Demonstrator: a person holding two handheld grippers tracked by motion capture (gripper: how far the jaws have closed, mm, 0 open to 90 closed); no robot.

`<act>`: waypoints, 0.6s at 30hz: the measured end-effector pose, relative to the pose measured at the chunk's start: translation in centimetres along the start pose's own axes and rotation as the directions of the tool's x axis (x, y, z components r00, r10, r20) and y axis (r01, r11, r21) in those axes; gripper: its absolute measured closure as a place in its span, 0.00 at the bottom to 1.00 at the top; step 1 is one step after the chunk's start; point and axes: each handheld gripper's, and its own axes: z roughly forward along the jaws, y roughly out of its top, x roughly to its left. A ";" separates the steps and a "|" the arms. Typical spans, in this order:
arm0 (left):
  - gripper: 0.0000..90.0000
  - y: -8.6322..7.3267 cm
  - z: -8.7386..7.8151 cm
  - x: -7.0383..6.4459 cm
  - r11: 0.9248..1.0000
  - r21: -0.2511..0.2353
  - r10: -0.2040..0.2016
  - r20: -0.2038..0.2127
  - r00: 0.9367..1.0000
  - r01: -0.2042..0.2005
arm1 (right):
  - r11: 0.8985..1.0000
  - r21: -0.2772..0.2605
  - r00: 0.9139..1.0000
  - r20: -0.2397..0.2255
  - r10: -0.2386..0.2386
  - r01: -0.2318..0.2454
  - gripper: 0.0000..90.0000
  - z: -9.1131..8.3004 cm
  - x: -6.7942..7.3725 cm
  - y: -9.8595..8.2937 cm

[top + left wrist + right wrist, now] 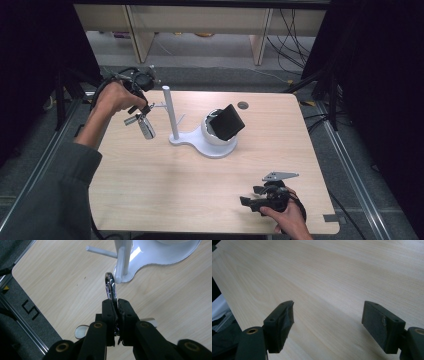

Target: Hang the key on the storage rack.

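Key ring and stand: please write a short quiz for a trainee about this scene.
1. True or false: the left gripper is shut on the key ring.
2. Which gripper is open? A) left B) right
3. Fill in: the black box sits in the white ____ of the stand.

Key
1. True
2. B: the right gripper hangs over the table, jaws apart, holding nothing.
3. bowl

This looks like a lab recording bay: a bare wooden table (200,175) stands between black curtains (380,75), with metal floor rails (350,165), loose cables (295,30) and plain desk legs (140,35) behind.
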 end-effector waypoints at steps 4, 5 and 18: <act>0.93 0.3 0.1 -0.2 1.000 0.003 -0.002 -0.009 1.000 0.002 | 1.000 0.008 1.000 0.010 0.001 -0.001 0.29 -0.1 0.1 0.0; 0.93 0.3 0.1 -0.3 1.000 0.003 0.001 -0.009 1.000 -0.001 | 1.000 0.010 1.000 0.015 -0.005 0.005 0.29 -0.1 0.0 0.0; 0.93 1.1 0.4 -1.2 1.000 -0.003 -0.001 -0.044 0.999 0.001 | 1.000 0.009 1.000 -0.004 0.017 -0.017 0.29 0.0 -0.3 -0.1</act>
